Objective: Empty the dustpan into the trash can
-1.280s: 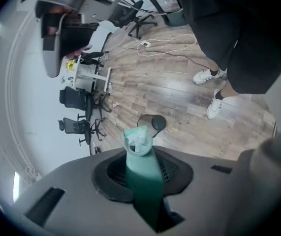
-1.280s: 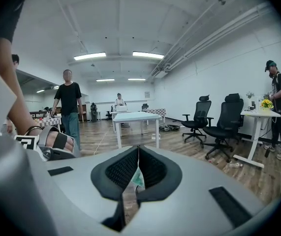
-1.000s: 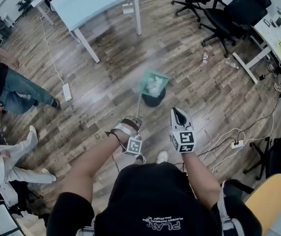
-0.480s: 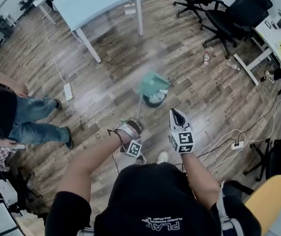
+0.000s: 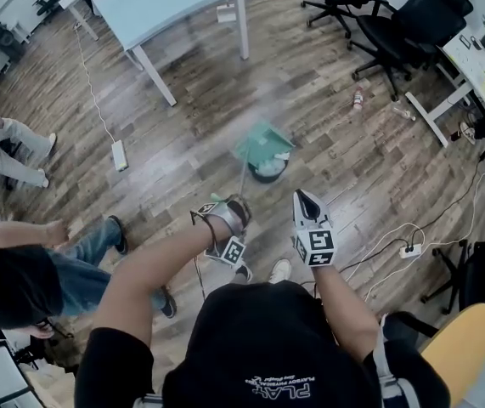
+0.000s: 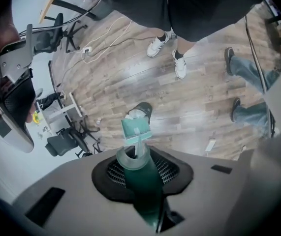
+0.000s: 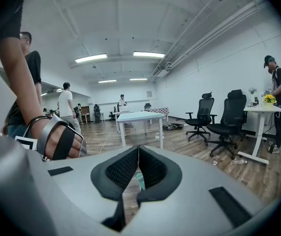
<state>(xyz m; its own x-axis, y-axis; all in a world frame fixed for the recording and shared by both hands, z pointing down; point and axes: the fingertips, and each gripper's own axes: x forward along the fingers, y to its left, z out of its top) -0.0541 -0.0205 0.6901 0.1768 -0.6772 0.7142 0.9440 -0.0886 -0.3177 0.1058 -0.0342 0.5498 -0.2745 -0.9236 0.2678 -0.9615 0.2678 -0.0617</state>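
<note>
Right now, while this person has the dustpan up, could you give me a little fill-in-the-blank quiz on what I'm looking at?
1. The left gripper is clamped on the long ____ of the dustpan.
2. The dustpan hangs tipped over the trash can, whose colour is ____.
3. The right gripper is shut and holds ____.

Missing words: handle; black; nothing.

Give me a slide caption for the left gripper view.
Left gripper clamps the green dustpan by its handle, pan tipped at the dark trash can.
</note>
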